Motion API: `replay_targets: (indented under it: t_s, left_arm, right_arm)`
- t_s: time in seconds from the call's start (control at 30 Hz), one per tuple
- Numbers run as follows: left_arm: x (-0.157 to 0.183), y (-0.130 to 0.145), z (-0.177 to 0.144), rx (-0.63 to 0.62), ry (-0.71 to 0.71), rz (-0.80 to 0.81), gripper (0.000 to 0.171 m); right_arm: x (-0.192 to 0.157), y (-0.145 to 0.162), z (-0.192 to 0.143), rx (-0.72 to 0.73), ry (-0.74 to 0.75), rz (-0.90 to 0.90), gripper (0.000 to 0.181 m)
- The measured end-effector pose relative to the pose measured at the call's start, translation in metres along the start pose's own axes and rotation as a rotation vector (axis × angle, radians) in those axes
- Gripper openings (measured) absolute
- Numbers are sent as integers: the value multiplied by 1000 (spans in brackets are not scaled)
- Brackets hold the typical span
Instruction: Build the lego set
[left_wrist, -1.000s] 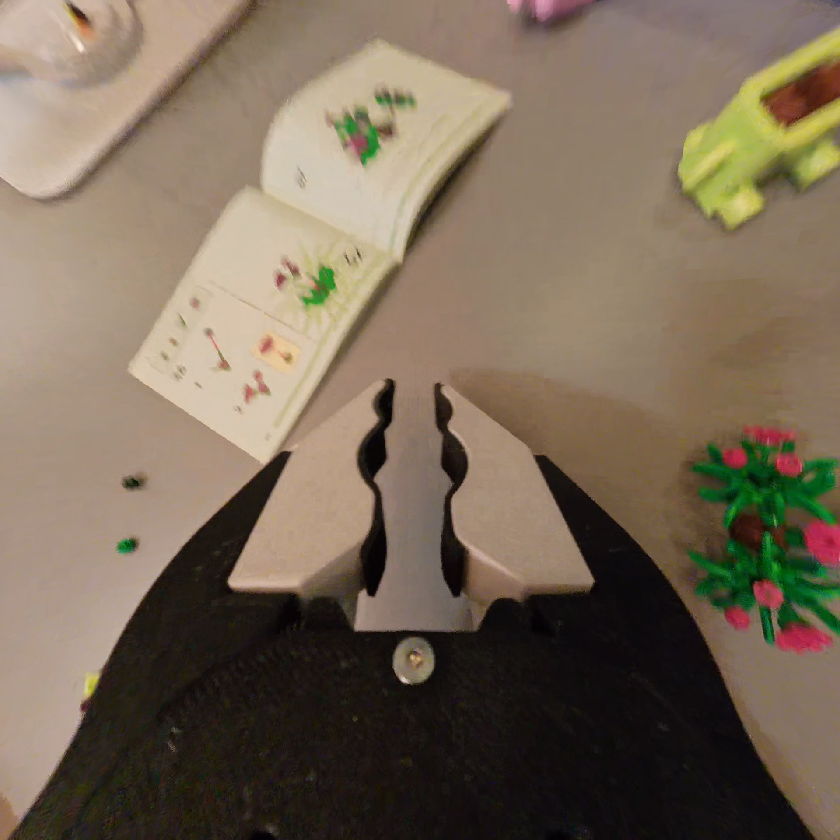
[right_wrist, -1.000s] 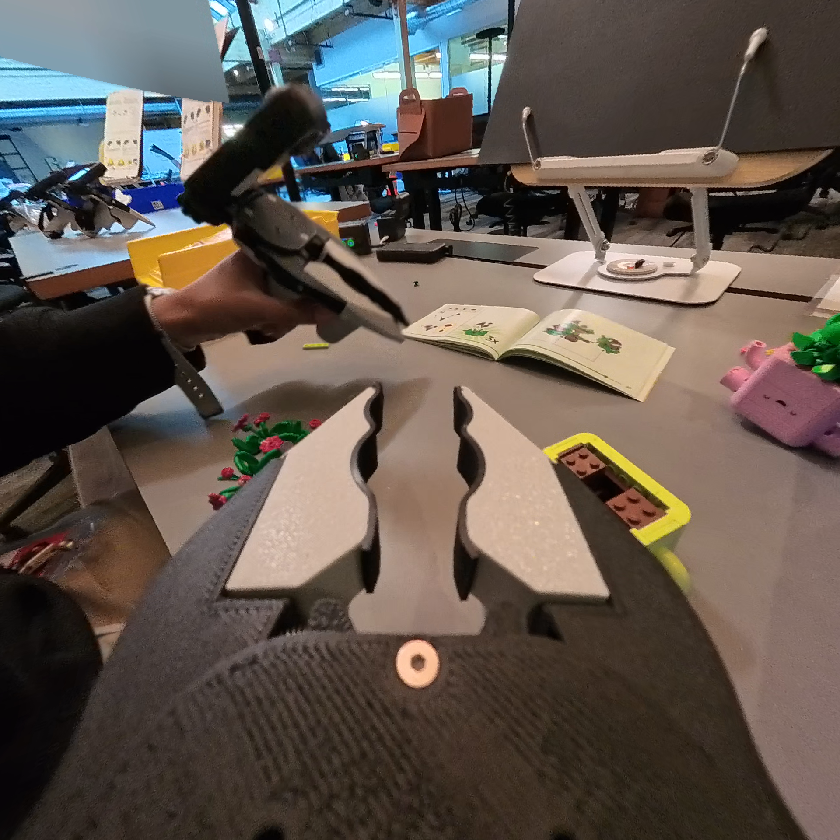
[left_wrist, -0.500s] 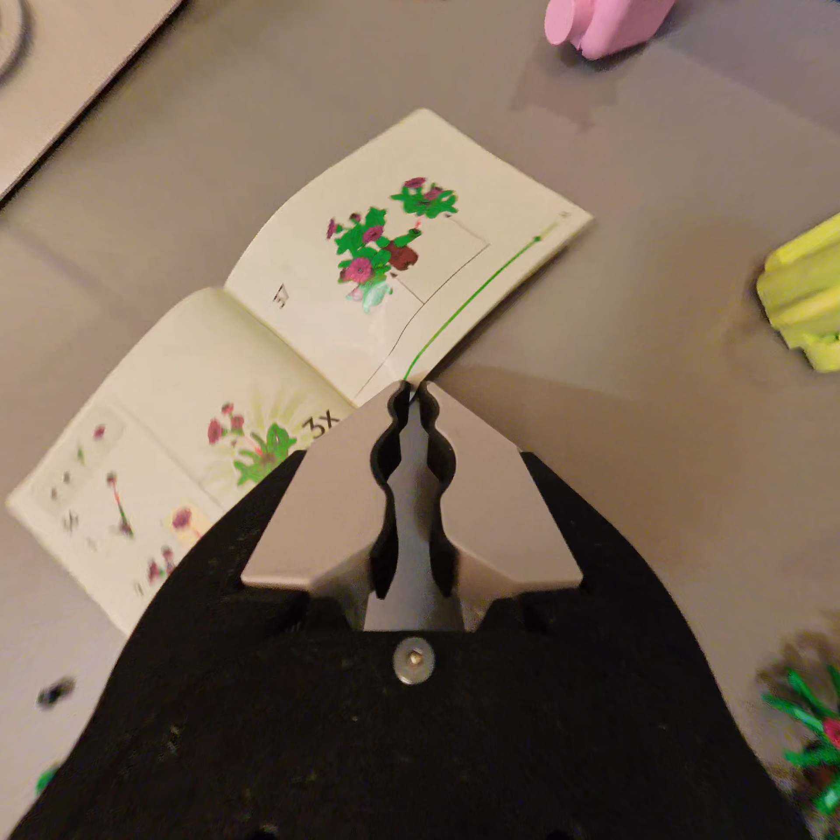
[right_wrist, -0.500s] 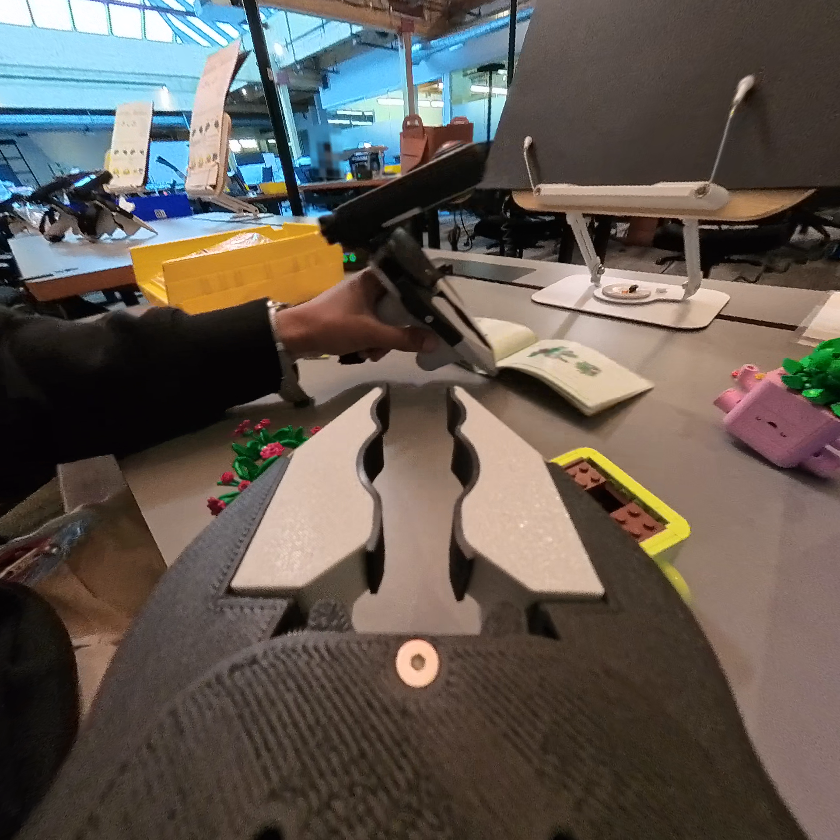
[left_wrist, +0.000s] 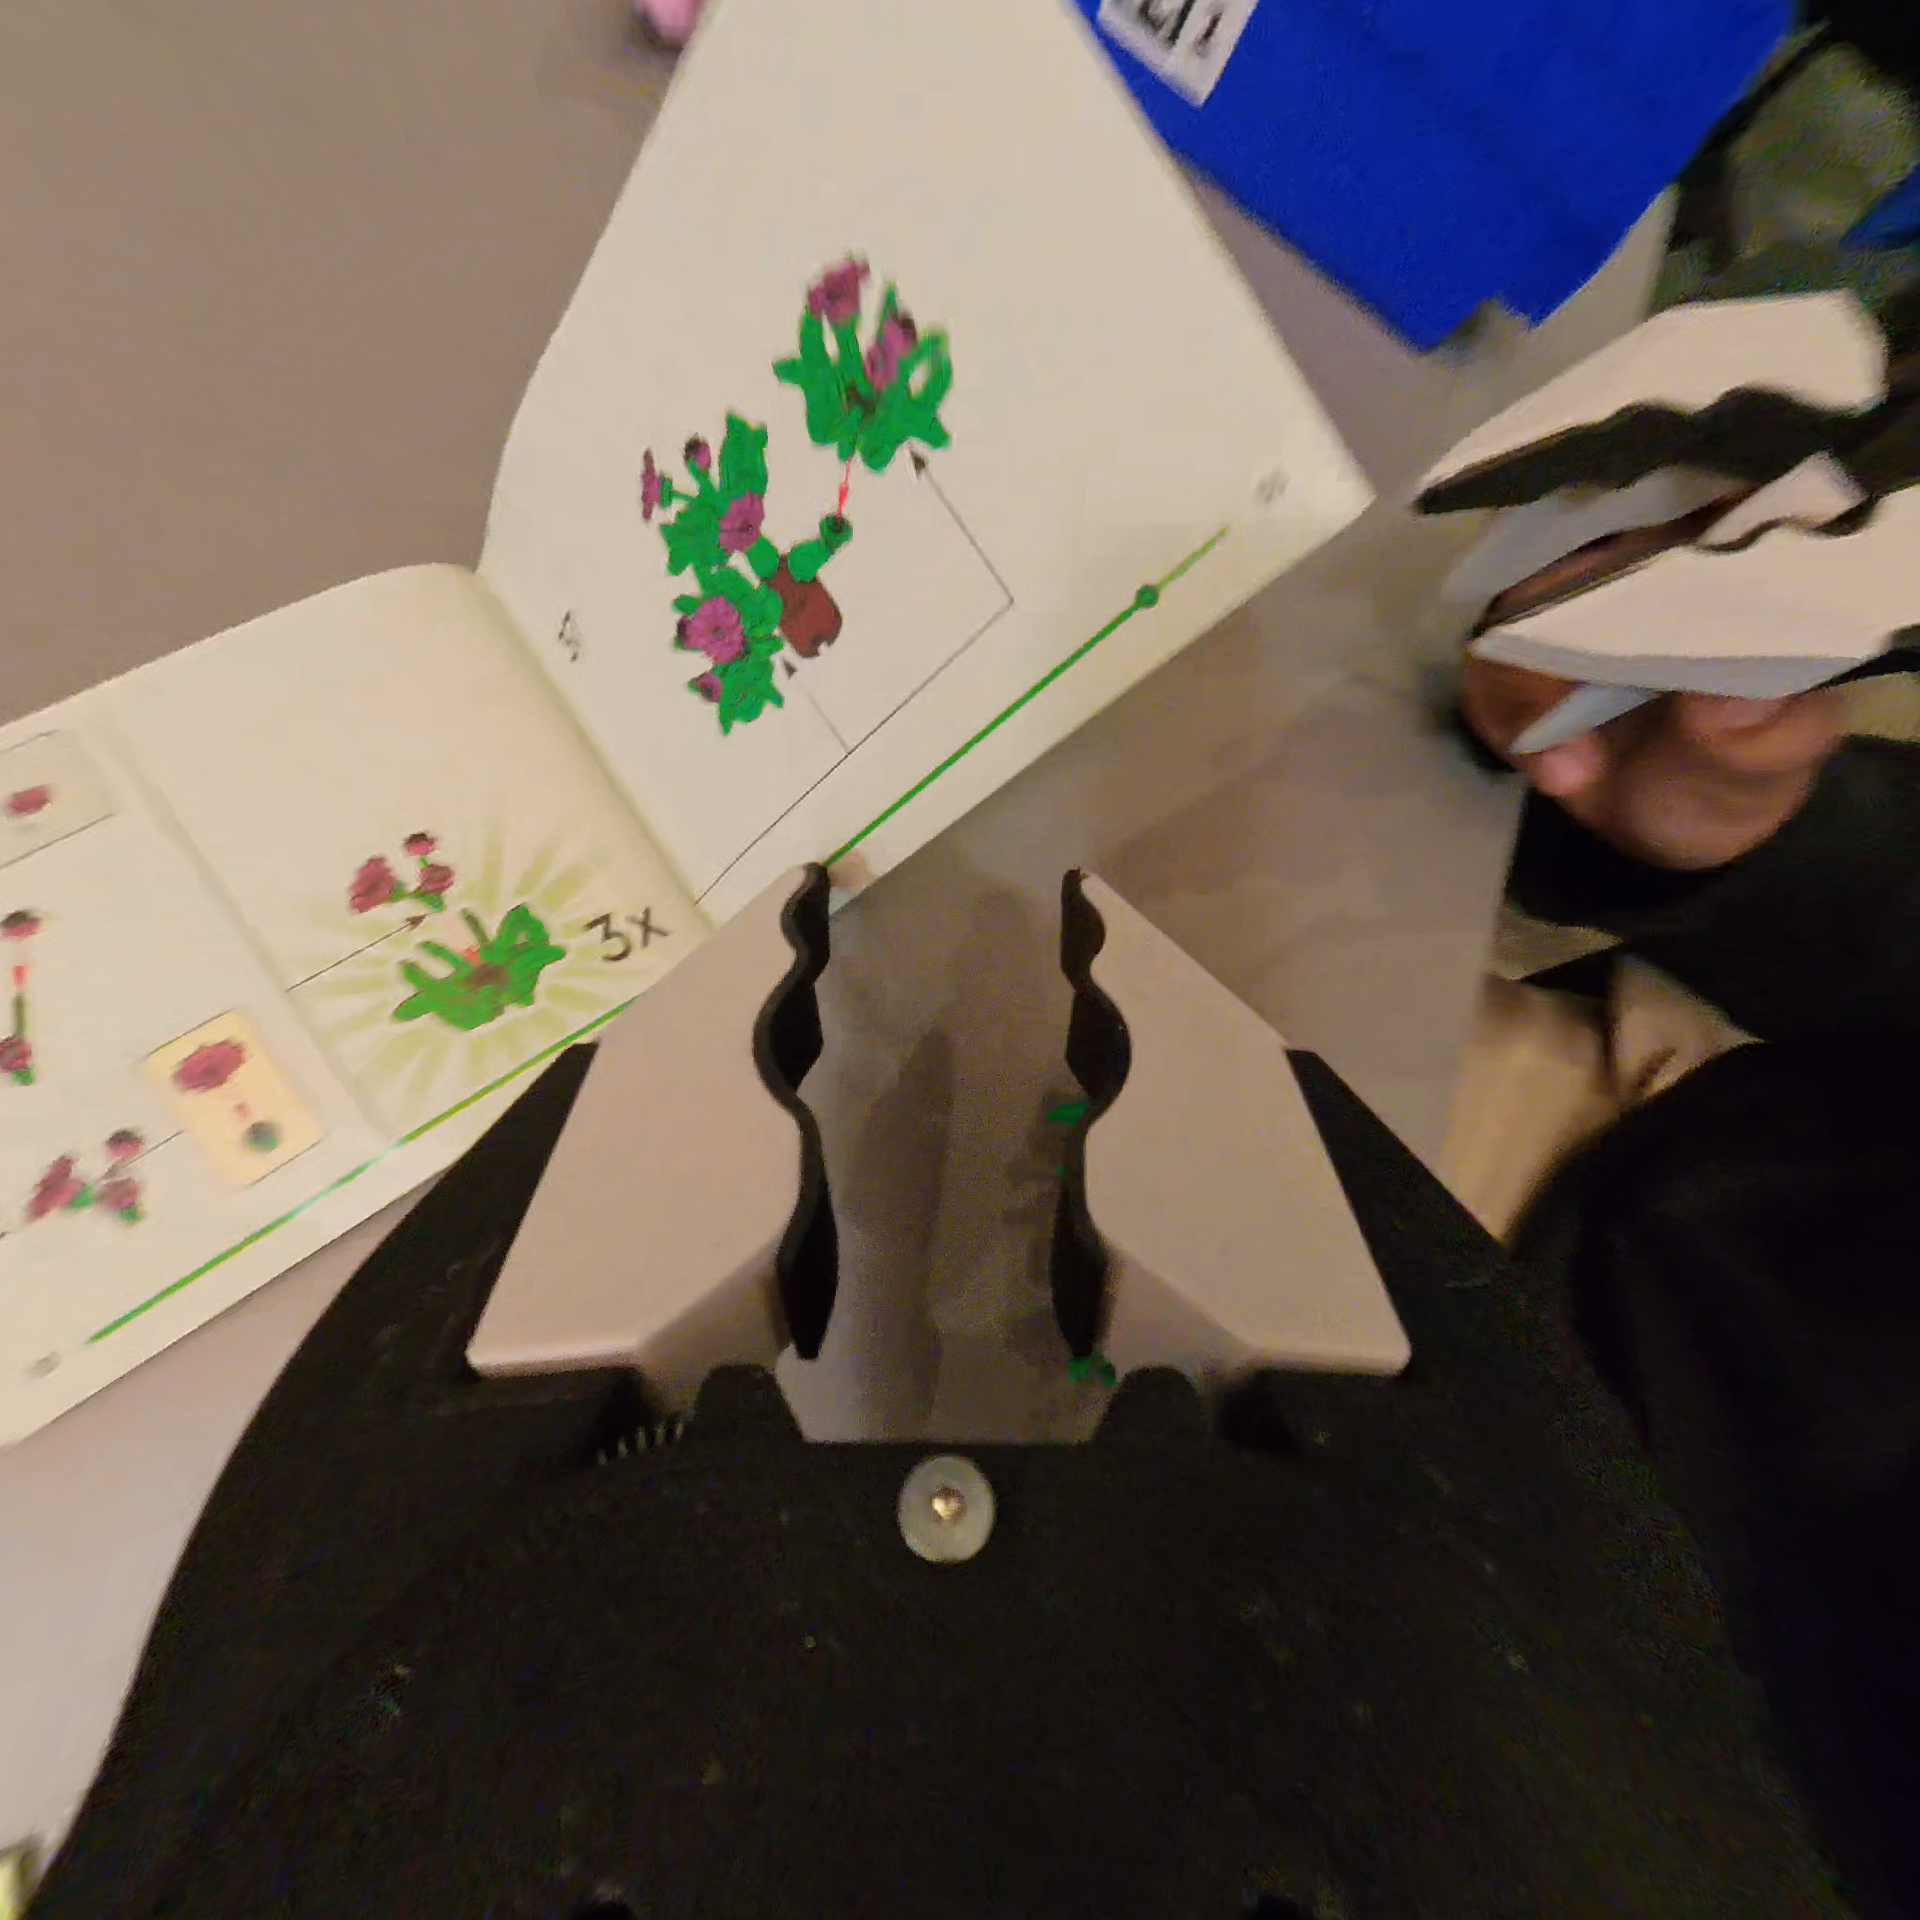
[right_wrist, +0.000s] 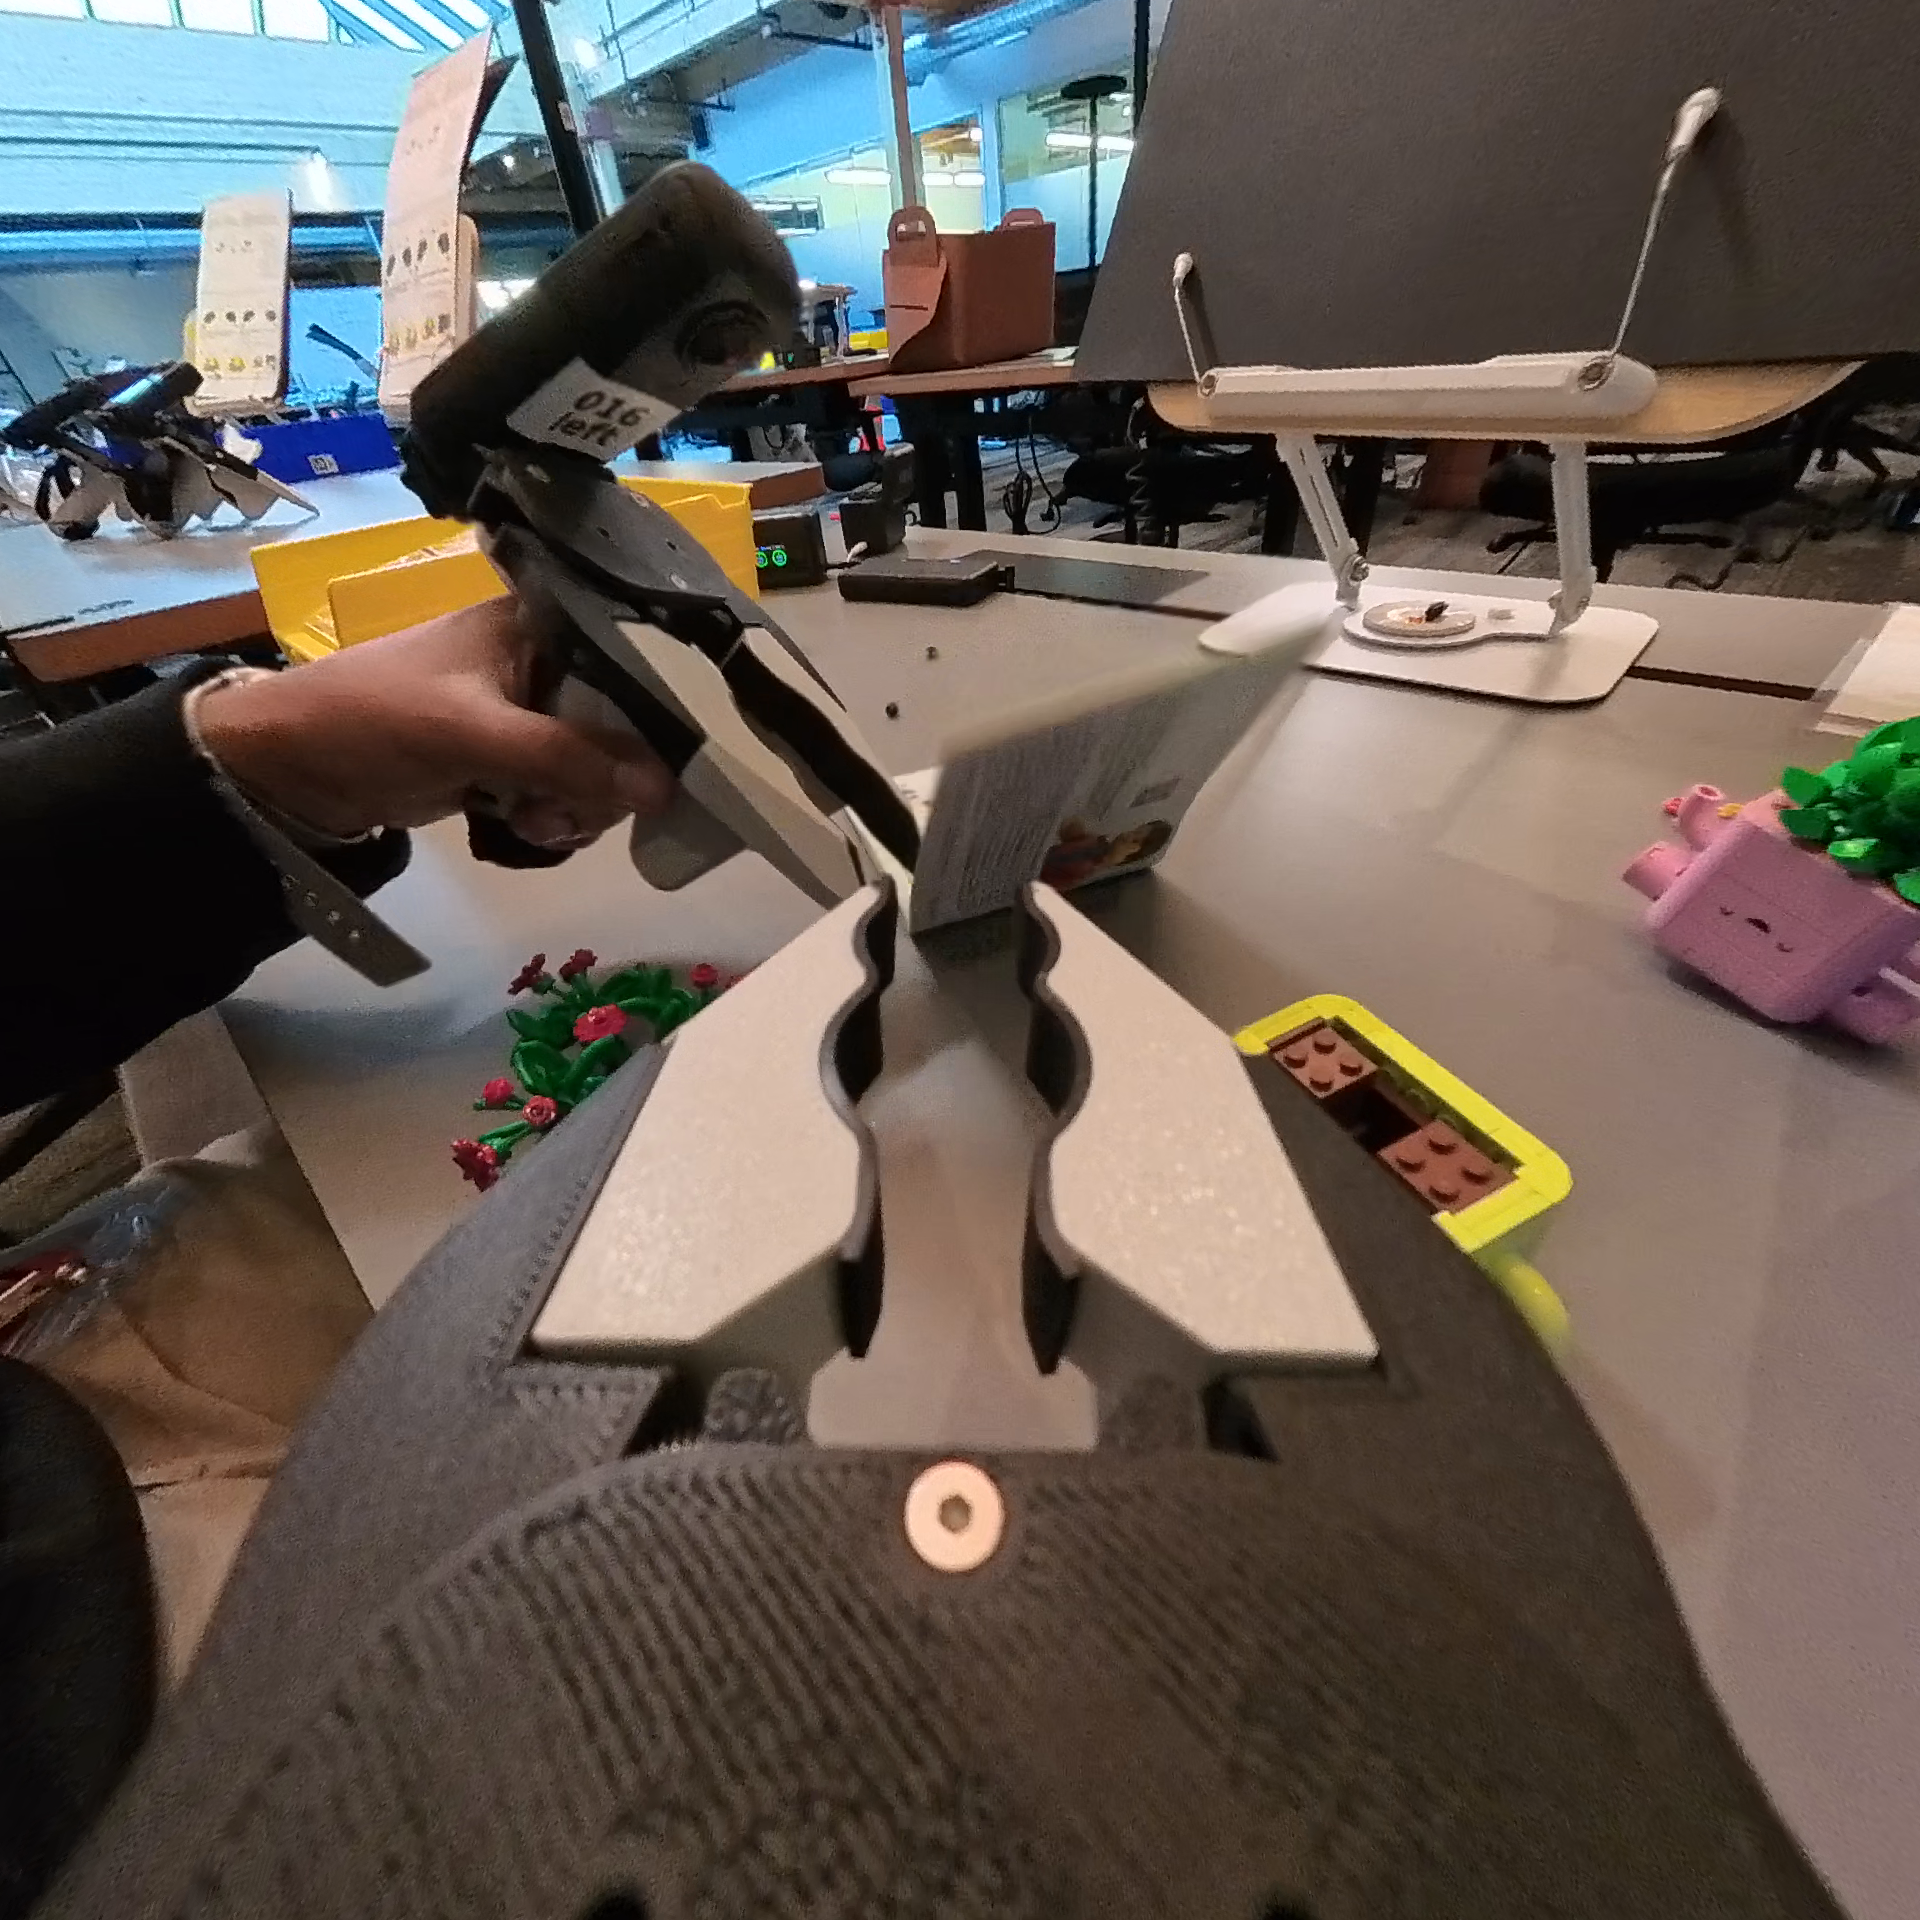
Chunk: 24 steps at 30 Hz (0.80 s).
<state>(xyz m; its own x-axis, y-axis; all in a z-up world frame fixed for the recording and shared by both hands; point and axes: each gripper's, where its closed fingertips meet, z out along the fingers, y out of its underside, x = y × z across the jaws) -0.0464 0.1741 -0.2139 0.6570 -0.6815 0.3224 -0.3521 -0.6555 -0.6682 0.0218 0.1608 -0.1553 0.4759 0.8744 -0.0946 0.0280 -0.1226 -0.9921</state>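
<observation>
At the instruction booklet (left_wrist: 727, 582), the left gripper (left_wrist: 945, 883) has spread from nearly closed to wide, empty jaws, flipping a page upright. Right gripper (right_wrist: 961, 904) waits, moderately open and empty. Flower cluster (right_wrist: 582, 1023) and lime planter (right_wrist: 1455, 1153) lie nearby, unjoined.

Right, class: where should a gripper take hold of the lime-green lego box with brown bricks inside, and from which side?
Probably from above, jaws straddling two opposite outer walls of the lime-green lego box: it sits upright, open top up, with flat, parallel walls.
</observation>
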Motion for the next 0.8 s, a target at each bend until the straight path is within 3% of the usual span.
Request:
replay_targets:
  t_s: [0.13, 0.27, 0.4, 0.5, 0.63, 0.8]
  left_arm:
    - [4, -14, -7, 87, 49, -45, 53]
    - [-12, -26, -4, 150, -57, -80, 70]
    - [-24, -29, 21, 92, -182, -16, 97]
    - [-27, -22, 39, -5, -229, 53, 96]
    - [-36, -7, 52, -115, -295, 109, 77]
    - [-39, -8, 51, -108, -299, 104, 70]
  right_arm:
    - [5, -7, -6, 59, 6, 38, 20]
    - [12, -11, -10, 91, 5, 98, 20]
    - [15, -14, -12, 113, -3, 134, 21]
    - [15, -14, -13, 119, -8, 141, 21]
    - [14, -14, -12, 115, -16, 138, 21]
    - [12, -12, -11, 102, -23, 131, 21]
